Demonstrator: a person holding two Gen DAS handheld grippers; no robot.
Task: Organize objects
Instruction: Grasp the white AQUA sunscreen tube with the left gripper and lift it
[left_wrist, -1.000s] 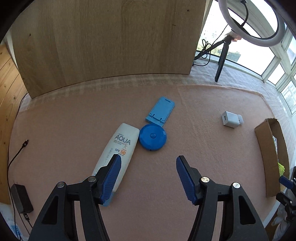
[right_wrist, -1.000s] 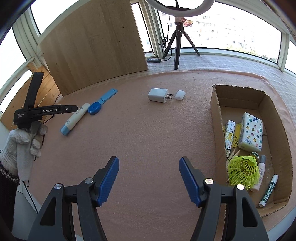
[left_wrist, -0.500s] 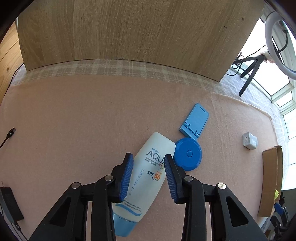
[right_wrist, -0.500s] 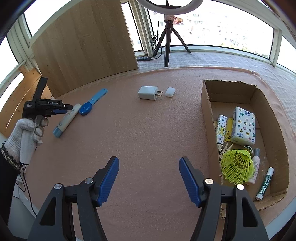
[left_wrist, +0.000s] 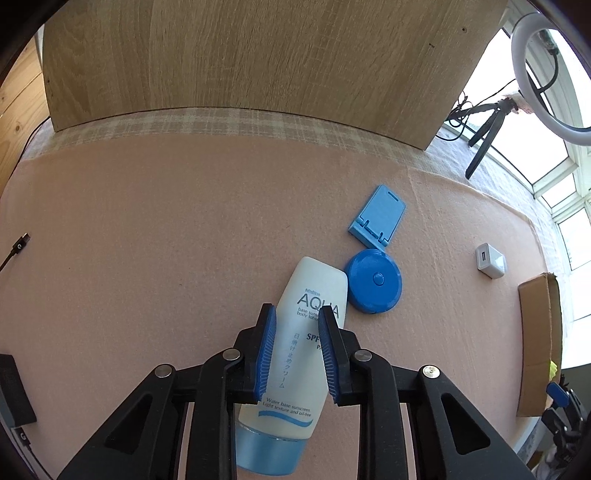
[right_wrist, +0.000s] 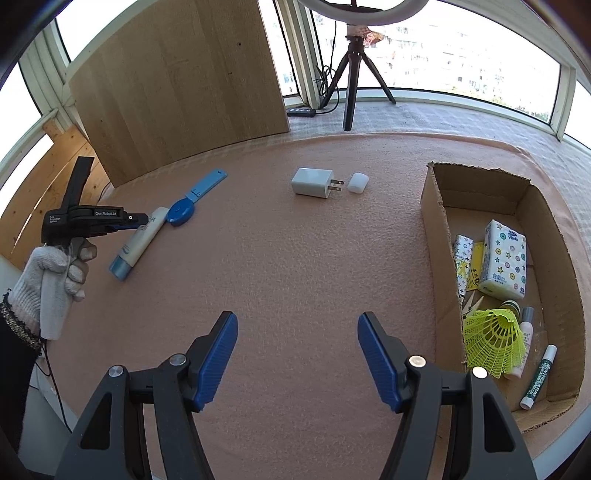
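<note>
The left gripper is closing narrow around the white sunscreen tube, its blue pads straddling the tube's middle and looking pressed on its sides (the label is still readable between them). The tube is lying on the pink mat toward its left edge, its shoulder touching the round blue tape measure, with the blue phone stand just beyond. To do this well, the grip should be settling square across the tube's width before lifting, rising straight so the tape measure is not dragged along, then heading for the cardboard box at the mat's right edge. The right gripper is hanging wide and holding nothing. Compared with a second ago, the left jaws have been closing from wide apart, and the gripper has come down over the tube.
</note>
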